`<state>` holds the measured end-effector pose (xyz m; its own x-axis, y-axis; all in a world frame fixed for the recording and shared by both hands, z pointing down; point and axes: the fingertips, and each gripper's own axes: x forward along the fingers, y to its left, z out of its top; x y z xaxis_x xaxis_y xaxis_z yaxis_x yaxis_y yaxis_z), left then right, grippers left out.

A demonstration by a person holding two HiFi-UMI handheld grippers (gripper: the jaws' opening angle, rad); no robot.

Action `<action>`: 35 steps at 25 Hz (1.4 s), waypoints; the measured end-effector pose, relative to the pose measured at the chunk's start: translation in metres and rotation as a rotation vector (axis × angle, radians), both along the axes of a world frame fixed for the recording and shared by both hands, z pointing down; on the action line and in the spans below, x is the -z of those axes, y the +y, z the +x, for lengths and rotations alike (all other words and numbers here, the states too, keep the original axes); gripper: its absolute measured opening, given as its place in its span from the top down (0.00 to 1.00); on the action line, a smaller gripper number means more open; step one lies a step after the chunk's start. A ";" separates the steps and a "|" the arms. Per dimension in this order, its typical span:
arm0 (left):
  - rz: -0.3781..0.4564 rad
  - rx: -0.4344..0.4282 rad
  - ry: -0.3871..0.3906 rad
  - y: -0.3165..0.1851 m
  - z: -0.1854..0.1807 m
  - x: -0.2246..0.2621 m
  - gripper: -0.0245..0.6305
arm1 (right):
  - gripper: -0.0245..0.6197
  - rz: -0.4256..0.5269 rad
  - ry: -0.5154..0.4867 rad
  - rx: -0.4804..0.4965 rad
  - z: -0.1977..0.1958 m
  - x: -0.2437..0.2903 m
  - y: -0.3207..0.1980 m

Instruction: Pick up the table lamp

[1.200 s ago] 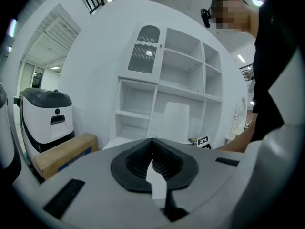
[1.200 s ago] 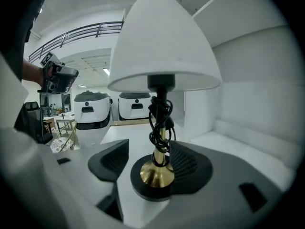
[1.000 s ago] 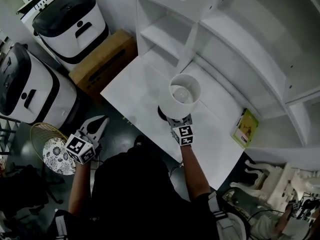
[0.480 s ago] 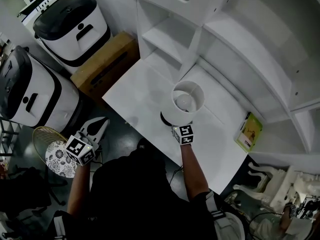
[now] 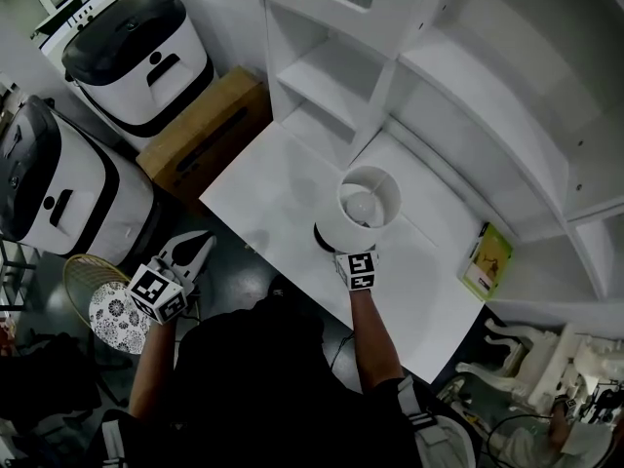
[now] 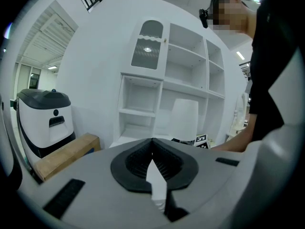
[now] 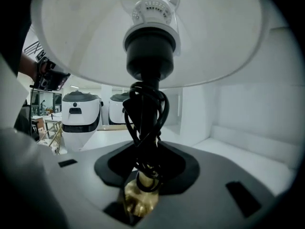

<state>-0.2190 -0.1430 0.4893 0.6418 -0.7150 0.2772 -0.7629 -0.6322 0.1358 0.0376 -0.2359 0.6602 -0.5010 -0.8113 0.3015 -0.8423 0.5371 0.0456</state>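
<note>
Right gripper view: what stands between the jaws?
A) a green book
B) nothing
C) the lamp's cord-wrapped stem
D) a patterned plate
C: the table lamp stands with its cord-wrapped stem between the closing jaws of the right gripper.

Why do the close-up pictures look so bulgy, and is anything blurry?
Left gripper view: wide lens curves the shelves, corners go black. Right gripper view: same bulge; lamp stem, inside the closing right claw, blurs up close. Head view: dim, sharp.
</note>
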 end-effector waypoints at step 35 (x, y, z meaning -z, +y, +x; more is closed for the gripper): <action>0.027 -0.039 0.155 -0.051 -0.022 0.004 0.95 | 0.78 0.075 0.026 0.020 -0.045 0.096 -0.003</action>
